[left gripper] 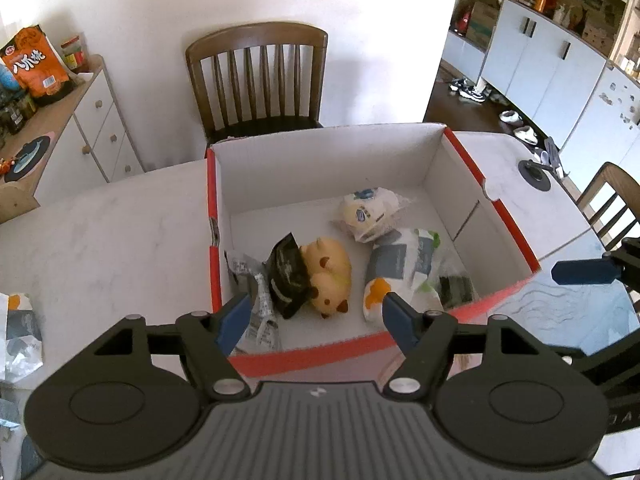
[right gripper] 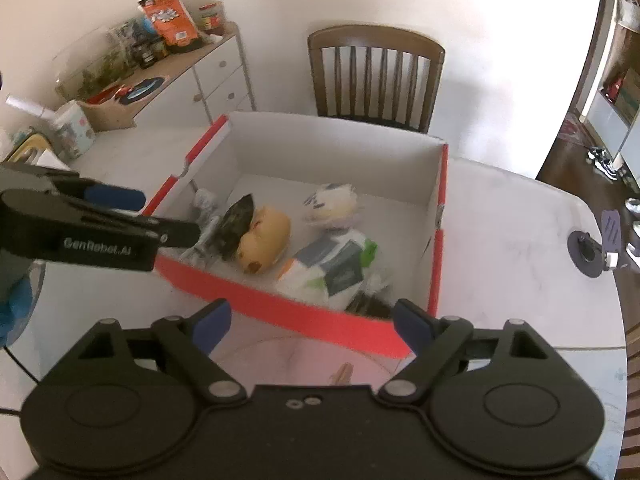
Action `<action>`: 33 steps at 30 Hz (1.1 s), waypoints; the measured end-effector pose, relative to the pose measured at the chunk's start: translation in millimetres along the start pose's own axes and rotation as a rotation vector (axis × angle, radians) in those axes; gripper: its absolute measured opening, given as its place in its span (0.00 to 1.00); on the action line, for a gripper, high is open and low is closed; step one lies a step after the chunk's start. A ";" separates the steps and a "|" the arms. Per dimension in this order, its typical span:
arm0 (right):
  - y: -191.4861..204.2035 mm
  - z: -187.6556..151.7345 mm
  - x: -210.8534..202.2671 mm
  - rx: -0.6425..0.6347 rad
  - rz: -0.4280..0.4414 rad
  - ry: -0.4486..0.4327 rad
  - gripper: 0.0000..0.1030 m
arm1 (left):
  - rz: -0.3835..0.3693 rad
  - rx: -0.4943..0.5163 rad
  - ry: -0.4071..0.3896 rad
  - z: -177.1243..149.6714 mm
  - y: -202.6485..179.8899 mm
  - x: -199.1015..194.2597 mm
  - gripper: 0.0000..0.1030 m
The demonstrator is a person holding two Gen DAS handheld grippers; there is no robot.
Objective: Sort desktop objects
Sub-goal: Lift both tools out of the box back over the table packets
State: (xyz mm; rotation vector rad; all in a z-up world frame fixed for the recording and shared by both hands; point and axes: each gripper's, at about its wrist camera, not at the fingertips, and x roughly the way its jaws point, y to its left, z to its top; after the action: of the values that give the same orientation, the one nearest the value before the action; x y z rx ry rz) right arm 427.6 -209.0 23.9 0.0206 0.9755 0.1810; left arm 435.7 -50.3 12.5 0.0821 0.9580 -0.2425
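A red box with white inside (left gripper: 492, 208) (right gripper: 280, 308) stands on the white table. In it lie a yellow plush toy (left gripper: 330, 276) (right gripper: 264, 240), a black packet (left gripper: 286, 276) (right gripper: 236, 224), a round white wrapped bun (left gripper: 370, 212) (right gripper: 332, 204), a white, grey and green bag (left gripper: 404, 264) (right gripper: 336, 268) and a clear wrapper (left gripper: 260, 300). My left gripper (left gripper: 316, 316) is open and empty above the box's near edge. My right gripper (right gripper: 312, 324) is open and empty just outside the box's near wall. The right gripper's blue fingers (left gripper: 584, 272) show at the right of the left wrist view.
Another white and grey bag (left gripper: 20, 332) lies on the table at the left. A wooden chair (left gripper: 260, 80) (right gripper: 376, 76) stands behind the table. A sideboard with snack bags and jars (left gripper: 36, 76) (right gripper: 160, 40) is at the far left. A black round fitting (left gripper: 534, 174) (right gripper: 586, 252) sits in the table.
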 end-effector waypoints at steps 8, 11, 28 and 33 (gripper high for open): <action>25.0 -24.2 -12.7 -0.022 -0.006 0.004 0.88 | -0.013 0.022 -0.017 -18.9 0.4 -19.9 0.75; 34.7 -31.8 -19.7 -0.033 -0.008 -0.018 0.88 | -0.027 0.032 -0.024 -27.3 0.8 -27.9 0.81; 74.8 -78.8 -32.5 -0.034 0.008 -0.003 0.88 | -0.032 0.007 -0.040 -87.5 7.4 -56.3 0.97; 79.3 -91.6 -32.0 -0.075 0.005 -0.005 0.88 | -0.017 -0.020 -0.041 -103.3 5.2 -58.0 0.98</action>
State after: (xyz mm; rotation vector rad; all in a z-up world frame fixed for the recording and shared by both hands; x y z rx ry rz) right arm 323.2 -142.0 6.5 -0.0453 0.9633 0.2218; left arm 322.4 -17.2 0.4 0.0507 0.9207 -0.2491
